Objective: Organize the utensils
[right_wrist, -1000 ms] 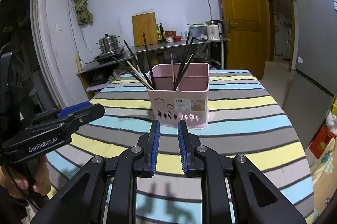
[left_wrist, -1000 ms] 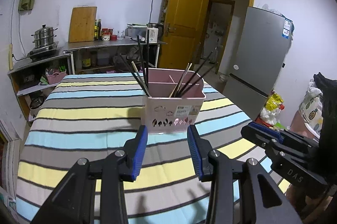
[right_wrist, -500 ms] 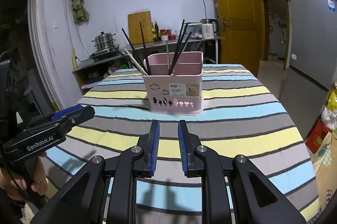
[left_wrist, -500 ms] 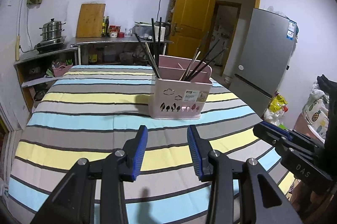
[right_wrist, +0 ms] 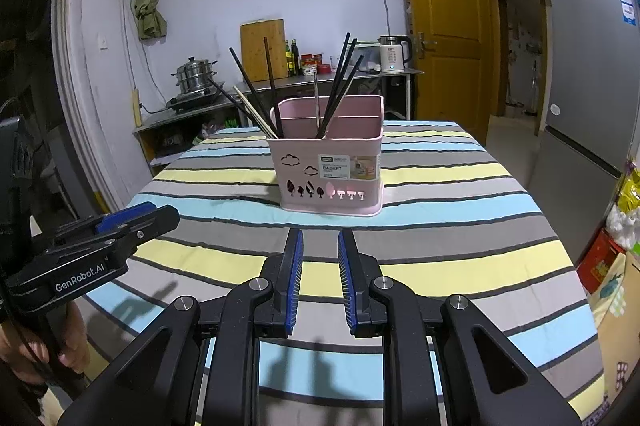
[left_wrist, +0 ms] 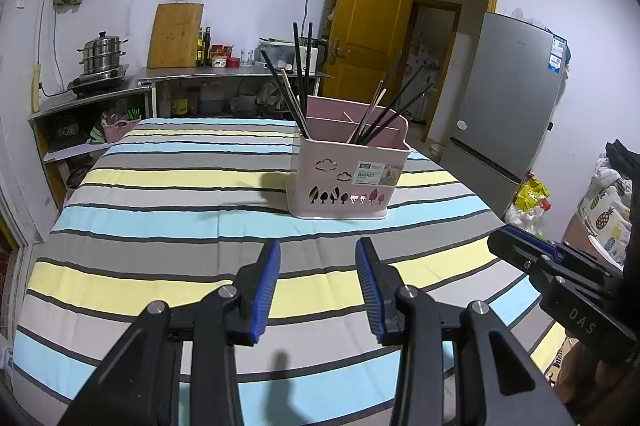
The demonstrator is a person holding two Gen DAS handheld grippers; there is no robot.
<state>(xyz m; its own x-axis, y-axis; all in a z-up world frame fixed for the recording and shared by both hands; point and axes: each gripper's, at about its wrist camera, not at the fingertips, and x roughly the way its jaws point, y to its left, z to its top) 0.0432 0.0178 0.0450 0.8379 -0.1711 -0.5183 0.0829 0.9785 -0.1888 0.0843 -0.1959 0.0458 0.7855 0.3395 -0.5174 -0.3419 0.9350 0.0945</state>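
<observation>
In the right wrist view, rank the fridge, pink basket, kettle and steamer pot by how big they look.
1. fridge, partly cut off by the frame edge
2. pink basket, but it stands nearer the camera
3. steamer pot and kettle look about alike; not ranked.

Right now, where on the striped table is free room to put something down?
The striped tablecloth is bare all around the pink utensil basket: the wide strip between it and both grippers, and both sides. Only the basket, full of chopsticks, is crowded.
</observation>
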